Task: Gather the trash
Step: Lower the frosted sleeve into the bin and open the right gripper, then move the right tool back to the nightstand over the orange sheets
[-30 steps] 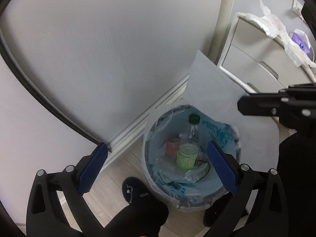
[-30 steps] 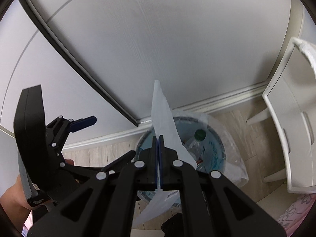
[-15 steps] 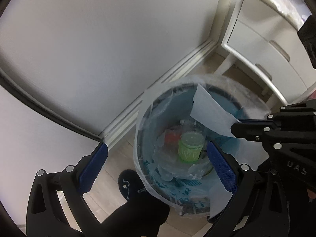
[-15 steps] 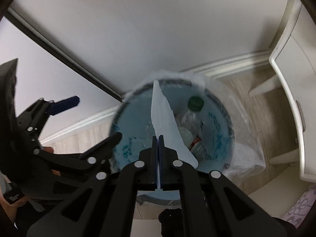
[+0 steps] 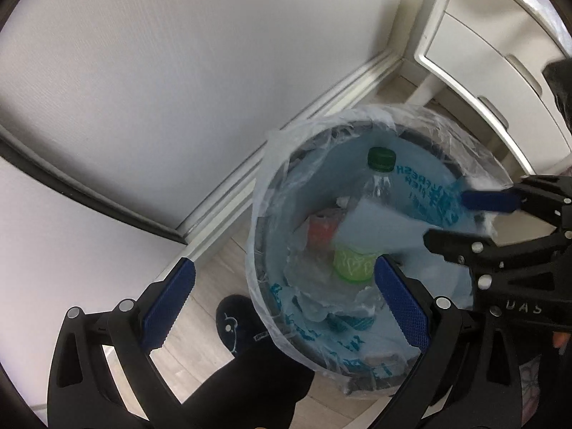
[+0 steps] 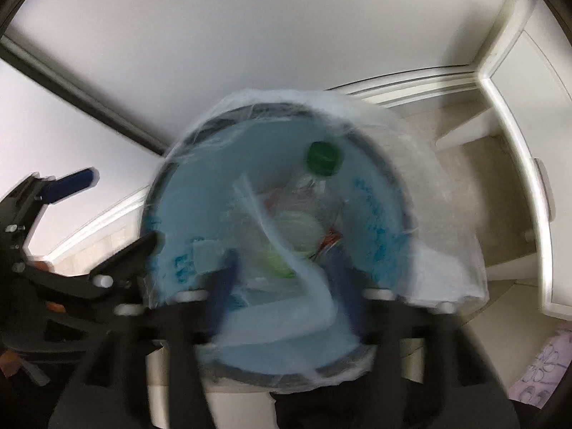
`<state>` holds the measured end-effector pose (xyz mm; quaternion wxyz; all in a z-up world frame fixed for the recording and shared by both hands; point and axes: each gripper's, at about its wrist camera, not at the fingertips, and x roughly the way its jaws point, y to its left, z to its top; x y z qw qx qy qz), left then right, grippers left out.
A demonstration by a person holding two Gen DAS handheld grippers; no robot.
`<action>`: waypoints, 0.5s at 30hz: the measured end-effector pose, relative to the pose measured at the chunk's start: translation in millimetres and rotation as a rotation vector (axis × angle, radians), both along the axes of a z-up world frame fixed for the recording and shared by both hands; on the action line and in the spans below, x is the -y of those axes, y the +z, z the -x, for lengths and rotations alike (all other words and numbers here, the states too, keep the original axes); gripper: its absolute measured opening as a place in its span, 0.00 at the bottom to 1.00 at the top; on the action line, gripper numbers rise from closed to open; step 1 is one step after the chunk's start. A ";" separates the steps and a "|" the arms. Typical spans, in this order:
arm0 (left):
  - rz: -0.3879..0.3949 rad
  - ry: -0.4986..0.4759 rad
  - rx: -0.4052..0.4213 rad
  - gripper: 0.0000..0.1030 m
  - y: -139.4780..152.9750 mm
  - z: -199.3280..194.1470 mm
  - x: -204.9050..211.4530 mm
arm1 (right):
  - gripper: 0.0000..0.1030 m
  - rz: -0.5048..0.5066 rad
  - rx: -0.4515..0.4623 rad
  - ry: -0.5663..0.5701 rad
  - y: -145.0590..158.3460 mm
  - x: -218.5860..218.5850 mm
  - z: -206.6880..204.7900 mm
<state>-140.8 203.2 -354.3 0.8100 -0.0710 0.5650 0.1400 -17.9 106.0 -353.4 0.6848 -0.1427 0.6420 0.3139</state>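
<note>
A round trash bin (image 5: 257,214) lined with a blue-printed plastic bag stands on the floor by the wall; it also shows in the right wrist view (image 6: 168,193). Inside lie a clear bottle with a green cap (image 5: 380,159), a green cup (image 5: 352,266) and wrappers. A white sheet of paper (image 5: 379,228) is loose inside the bin, between the open jaws of my right gripper (image 6: 286,271), which hovers over the bin's rim. My left gripper (image 5: 282,304) is open and empty above the bin's near side.
A white drawer unit (image 5: 493,57) stands right of the bin. A white wall with baseboard (image 5: 286,143) runs behind it. A foot in a dark sock (image 5: 239,325) is on the wood floor beside the bin.
My right gripper moved down over the bin and opened, letting go of the paper, which now drops into the bin. The left gripper came closer to the bin.
</note>
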 end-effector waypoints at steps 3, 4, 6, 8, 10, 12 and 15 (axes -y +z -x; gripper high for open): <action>0.013 0.012 0.025 0.94 4.8 1.2 -0.5 | 0.80 -0.009 0.004 -0.036 2.7 9.0 -4.8; 0.017 0.012 0.036 0.94 6.8 1.6 0.1 | 0.81 -0.009 0.019 -0.045 4.7 11.7 -5.6; 0.013 0.010 0.048 0.94 10.0 1.7 2.7 | 0.87 -0.013 0.051 -0.052 12.8 17.9 -6.4; -0.008 0.002 0.056 0.94 13.3 2.0 6.1 | 0.93 -0.016 0.095 -0.059 21.9 23.3 -7.2; -0.019 -0.006 0.072 0.94 18.3 2.0 10.0 | 0.93 -0.017 0.161 -0.057 38.7 29.9 -5.6; -0.019 -0.006 0.094 0.94 26.8 3.3 12.3 | 0.93 -0.019 0.206 -0.047 50.9 37.3 -8.8; -0.017 -0.007 0.138 0.94 45.6 4.6 17.8 | 0.93 -0.061 0.288 -0.049 83.7 50.8 -6.3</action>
